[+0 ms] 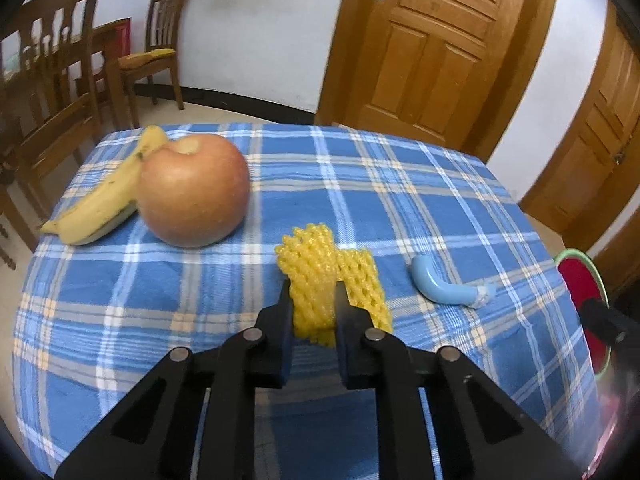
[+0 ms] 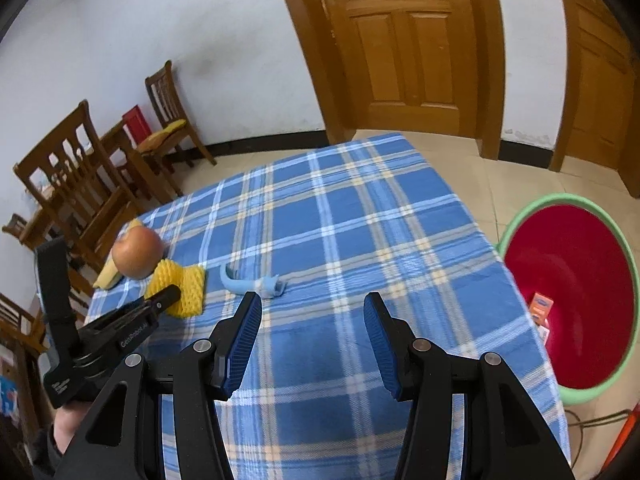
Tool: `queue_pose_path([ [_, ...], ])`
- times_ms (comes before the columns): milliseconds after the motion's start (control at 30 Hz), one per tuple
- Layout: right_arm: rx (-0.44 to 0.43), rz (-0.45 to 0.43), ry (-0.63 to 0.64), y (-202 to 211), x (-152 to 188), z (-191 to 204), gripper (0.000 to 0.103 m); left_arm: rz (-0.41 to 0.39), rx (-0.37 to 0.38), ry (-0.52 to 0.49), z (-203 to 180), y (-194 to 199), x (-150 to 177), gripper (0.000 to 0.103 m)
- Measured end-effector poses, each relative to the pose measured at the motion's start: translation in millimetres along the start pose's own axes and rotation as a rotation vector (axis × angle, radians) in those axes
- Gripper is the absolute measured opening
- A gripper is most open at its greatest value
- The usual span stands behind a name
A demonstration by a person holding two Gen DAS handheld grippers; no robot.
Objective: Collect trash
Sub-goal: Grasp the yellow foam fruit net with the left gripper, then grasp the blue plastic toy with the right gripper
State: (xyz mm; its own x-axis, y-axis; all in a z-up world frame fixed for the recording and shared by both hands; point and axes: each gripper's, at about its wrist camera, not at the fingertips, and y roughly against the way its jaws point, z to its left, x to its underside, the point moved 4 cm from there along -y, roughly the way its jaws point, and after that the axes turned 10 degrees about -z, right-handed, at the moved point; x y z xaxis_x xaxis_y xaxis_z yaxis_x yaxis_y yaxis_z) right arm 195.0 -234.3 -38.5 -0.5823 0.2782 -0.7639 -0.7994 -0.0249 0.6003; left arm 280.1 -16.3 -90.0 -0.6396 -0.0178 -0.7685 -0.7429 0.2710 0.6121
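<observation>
While the left tongs (image 1: pixel 312 292) pinch the yellow foam net sleeve (image 1: pixel 320 276), the red green-rimmed bin (image 2: pixel 568 296) waits at lower right (right tongs (image 2: pixel 312 300) gape, empty).

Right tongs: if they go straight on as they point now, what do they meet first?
Probably the bare checked tablecloth. The open right tongs hold nothing, and the blue wrapper lies left of their line, though depth is unclear.

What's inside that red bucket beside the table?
Inside the red bucket, an orange packet lies near the bottom. The table edge hides whatever lies beside it.
</observation>
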Motion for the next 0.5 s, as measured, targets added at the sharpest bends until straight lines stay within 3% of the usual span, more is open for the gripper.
queue_pose_path([
  [100, -0.008, 0.015, 0.012, -11.0, 1.9, 9.1, 0.055, -0.019, -0.01, 0.023, 6.9, 7.1, -5.6, 0.016],
  [367, -0.022, 0.067, 0.028, -45.8, 6.9, 32.3, 0.07, -0.012, -0.007, 0.053, 12.9, 12.2, -7.8, 0.016],
  [500, -0.027, 0.077, 0.05, -59.0, 7.4, 45.1, 0.072, -0.024, -0.02, 0.056, 15.3, 21.0, -11.4, 0.016],
])
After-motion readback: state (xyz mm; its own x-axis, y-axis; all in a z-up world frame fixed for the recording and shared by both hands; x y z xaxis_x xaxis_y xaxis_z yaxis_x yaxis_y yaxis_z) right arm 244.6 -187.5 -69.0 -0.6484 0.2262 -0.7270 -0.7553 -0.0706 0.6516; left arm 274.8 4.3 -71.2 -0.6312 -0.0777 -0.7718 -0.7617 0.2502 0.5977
